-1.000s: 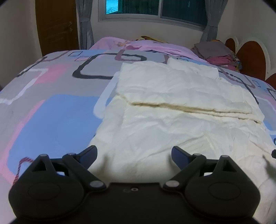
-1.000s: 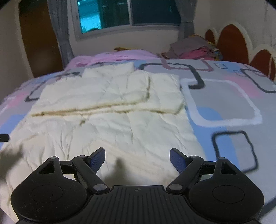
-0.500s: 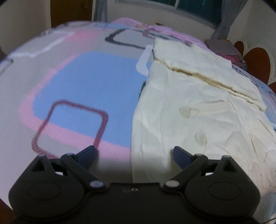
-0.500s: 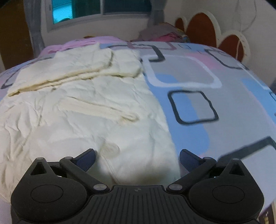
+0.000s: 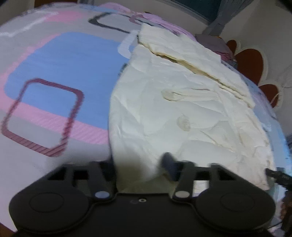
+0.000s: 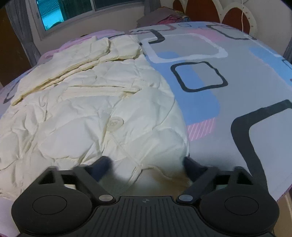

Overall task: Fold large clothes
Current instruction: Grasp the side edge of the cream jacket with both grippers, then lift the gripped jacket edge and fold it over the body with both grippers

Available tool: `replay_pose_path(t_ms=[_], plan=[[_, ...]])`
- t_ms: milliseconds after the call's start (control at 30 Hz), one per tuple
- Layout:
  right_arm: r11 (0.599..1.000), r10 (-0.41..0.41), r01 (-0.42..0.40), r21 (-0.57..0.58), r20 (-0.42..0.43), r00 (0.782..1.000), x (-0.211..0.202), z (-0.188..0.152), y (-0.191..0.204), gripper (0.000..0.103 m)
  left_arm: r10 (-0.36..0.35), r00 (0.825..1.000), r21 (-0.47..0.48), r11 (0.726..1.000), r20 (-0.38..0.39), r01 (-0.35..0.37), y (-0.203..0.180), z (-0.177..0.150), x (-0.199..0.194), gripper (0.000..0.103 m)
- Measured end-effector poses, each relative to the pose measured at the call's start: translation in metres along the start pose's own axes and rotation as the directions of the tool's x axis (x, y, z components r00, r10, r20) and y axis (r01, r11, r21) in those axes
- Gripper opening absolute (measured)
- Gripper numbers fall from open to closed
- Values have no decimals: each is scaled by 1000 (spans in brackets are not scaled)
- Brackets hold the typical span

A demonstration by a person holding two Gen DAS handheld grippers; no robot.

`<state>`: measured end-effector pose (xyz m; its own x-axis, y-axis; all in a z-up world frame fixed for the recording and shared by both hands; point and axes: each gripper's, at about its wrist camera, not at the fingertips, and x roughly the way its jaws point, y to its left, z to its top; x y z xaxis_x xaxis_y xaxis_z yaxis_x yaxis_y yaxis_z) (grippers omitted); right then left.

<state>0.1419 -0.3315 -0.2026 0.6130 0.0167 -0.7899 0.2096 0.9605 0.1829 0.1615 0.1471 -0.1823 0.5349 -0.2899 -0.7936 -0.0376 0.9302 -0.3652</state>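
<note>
- Most of both views is one bed under a printed sheet (image 6: 209, 54) of grey, blue and pink blocks with dark and white rounded squares; wide bare sheet lies to the right in the right wrist view and to the left in the left wrist view
- cream quilted padded coat (image 6: 94, 102) lies flat along the middle of the bed, far part folded back in layers, a pale round button (image 6: 115, 123) on its near panel; its near corners reach both tools
- left gripper (image 5: 138, 164), blurred, jaws closing with the coat's near left edge between them; whether they press, I cannot tell
- right gripper (image 6: 146, 164), jaws wide but closing, coat's near right corner between them, not yet pinched
- window (image 6: 63, 14), grey curtains, brown scalloped headboard (image 6: 235, 16) beyond.
</note>
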Motion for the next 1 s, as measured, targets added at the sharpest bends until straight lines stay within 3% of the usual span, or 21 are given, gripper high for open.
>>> replay_pose_path(t_ms=[67,167,267,500,700,1000], plan=[[1000,22,-22,4,-10,1000,-2,2,1,60,-28,999,-9,1000,-21,28,-2,2,4,24],[998,60,-60,3,-20,998,-7,5,3,36,-40,999,-7,999,-31,40,-6,5,7,16],[997,81,-81,-1,-22,996,-11,10,6,25,-46,999,-13,999,-21,46,-8,9,4,11],[991,135,-134,-9,44,990,-30,37,12,18,-94,994,-45,994,51,97,-13,34,-13,8],[984,178,-176,-28,139,974,-42,83,27,17,-128,978,-23,991,164,134,-30,78,-30,8],[976,215,-203,-74,218,952,-16,167,49,15,-124,957,14,992,263,124,-63,154,-5,8]])
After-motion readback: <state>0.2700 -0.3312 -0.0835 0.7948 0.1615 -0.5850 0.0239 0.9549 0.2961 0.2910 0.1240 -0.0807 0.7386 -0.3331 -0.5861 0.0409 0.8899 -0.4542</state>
